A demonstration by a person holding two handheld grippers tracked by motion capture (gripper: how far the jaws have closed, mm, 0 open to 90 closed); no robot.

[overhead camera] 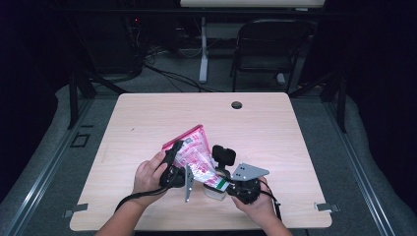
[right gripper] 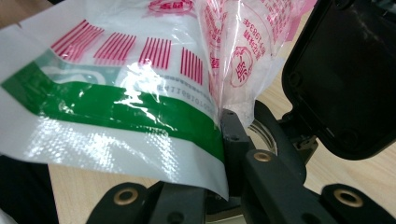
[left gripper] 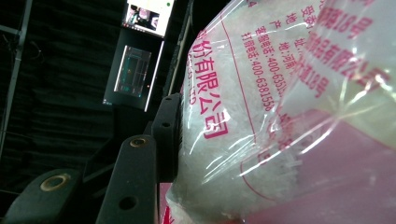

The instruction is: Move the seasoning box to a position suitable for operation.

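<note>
The left gripper (overhead camera: 173,158) was held above the bench (overhead camera: 275,132), its fingers (left gripper: 166,135) clamped on the upper part of the bag (overhead camera: 194,150). The bag was tilted, raised over a small clear container (overhead camera: 215,191). At the right gripper (overhead camera: 227,183), the fingers (right gripper: 233,135) were closed on the bag's lower green-striped edge.

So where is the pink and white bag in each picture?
High view: the bag is tilted up at the middle of the table, between the left claw and the right claw.
Left gripper view: it covers the right side, with a black finger pressed on it.
Right gripper view: it spreads over the top and left, pinched at its green stripe.
Shared landmark: the bag's pink printed letters.
</note>
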